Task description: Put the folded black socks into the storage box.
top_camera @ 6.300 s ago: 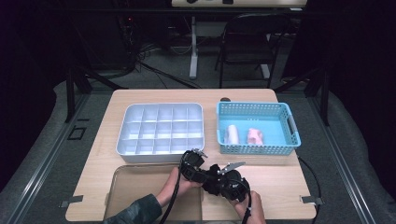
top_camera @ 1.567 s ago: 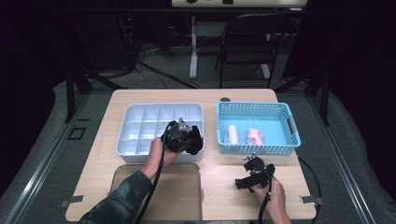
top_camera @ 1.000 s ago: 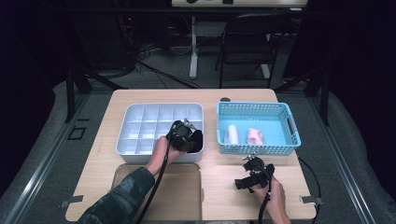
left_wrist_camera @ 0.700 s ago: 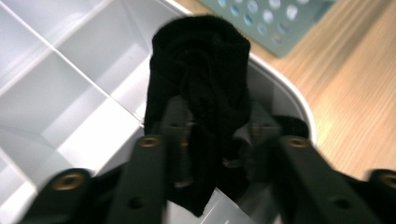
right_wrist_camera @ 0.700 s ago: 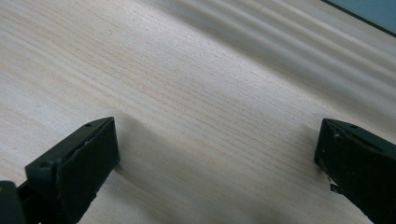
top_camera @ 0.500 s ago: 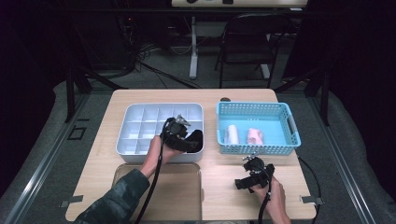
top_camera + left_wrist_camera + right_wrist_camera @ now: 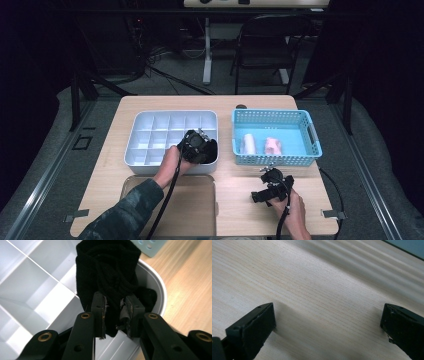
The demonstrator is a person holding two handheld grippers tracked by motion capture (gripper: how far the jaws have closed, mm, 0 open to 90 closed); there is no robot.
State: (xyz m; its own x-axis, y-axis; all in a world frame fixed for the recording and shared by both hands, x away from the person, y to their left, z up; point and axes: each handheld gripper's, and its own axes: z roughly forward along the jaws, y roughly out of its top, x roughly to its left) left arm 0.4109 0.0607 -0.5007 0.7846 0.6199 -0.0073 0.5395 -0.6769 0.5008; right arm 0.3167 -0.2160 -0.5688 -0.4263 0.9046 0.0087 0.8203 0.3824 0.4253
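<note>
Pinching a black knitted sock [image 7: 110, 275], the left gripper [image 7: 113, 312] stands over the near right corner compartment of the white divided tray [image 7: 150, 150]; its jaws have just been closing, and in the left gripper view the worn pads press the dark fabric from both sides, so the cloth is clamped between them. Most of the sock bunches up in front of the jaws and hangs down into that corner cell, a fold of it lying against the tray's rounded rim (how deep it reaches into the cell cannot be told). In the high view the same gripper [image 7: 197, 146] shows as a dark mass at the tray's near right corner, with the sock [image 7: 210, 150] spilling over the compartment beside it; the person's left hand [image 7: 170, 162] and sleeved forearm come up from the near edge of the table [image 7: 300, 105], a cable trailing back along the arm.

The tray sits on the left half of the table, near its middle; just beside it to the right stands a blue mesh basket [image 7: 272, 116], with a white roll [image 7: 248, 144] and a pink roll [image 7: 272, 146] lying side by side on its floor.

The right gripper [image 7: 270, 187] rests low near the table's near right corner, held in the right hand [image 7: 292, 207], well apart from the tray; in the right gripper view its jaws stand spread wide over bare wood, nothing between them.
</note>
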